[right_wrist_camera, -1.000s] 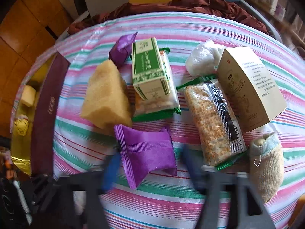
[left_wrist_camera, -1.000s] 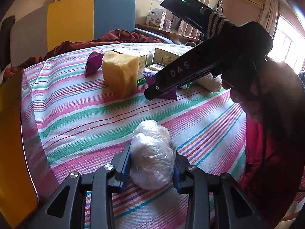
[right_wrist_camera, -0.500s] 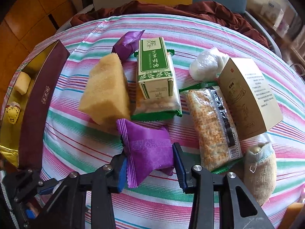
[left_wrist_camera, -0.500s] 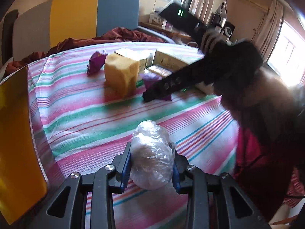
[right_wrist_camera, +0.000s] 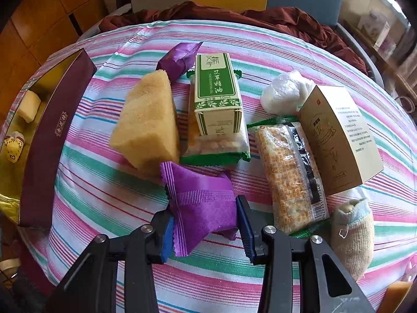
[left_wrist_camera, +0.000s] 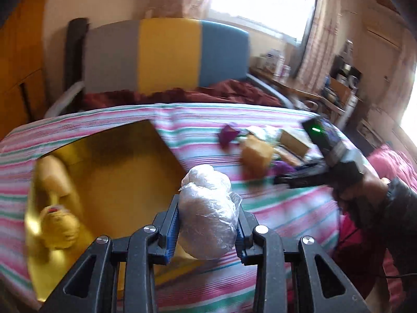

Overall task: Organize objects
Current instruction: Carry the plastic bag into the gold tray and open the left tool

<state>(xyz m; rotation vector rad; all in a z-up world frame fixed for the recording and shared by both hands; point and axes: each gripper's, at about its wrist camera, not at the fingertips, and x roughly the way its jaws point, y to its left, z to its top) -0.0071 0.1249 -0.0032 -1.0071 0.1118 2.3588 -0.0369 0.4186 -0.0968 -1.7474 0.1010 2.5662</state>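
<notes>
Gripping a clear plastic-wrapped white bundle point(left_wrist_camera: 207, 211), the left gripper point(left_wrist_camera: 208, 224) is holding it off the striped tablecloth point(left_wrist_camera: 273, 208), jaws narrowed onto both sides of it, blue pads pressing in. It's hanging just beside the right edge of the gold-lined open box point(left_wrist_camera: 109, 172), which is sitting toward the cloth's left edge w/ a pale block point(right_wrist_camera: 27, 105) and a small yellowish figure point(left_wrist_camera: 58, 225) lying inside. Left view is blurring, so finer detail there can't be told.

The right gripper point(right_wrist_camera: 206, 224) is straddling a purple snack pouch point(right_wrist_camera: 200, 203) lying on the cloth near its front edge. Jaws are standing partly open; left pad is touching the pouch's edge, right pad looks just apart from it, so whether it's actually clamping can't be told.

Behind the pouch, approx mid-cloth, a yellow sponge wedge point(right_wrist_camera: 148, 127) is resting beside a green-and-white carton point(right_wrist_camera: 217, 96) lying on a green-trimmed snack pack point(right_wrist_camera: 216, 146). A second purple pouch point(right_wrist_camera: 179, 57) is sitting farther back. Toward the right edge: another white wrapped bundle point(right_wrist_camera: 285, 95), a cracker pack point(right_wrist_camera: 292, 177), a tan box point(right_wrist_camera: 338, 138), and a sock-like pouch point(right_wrist_camera: 353, 234) at the front-right corner.
</notes>
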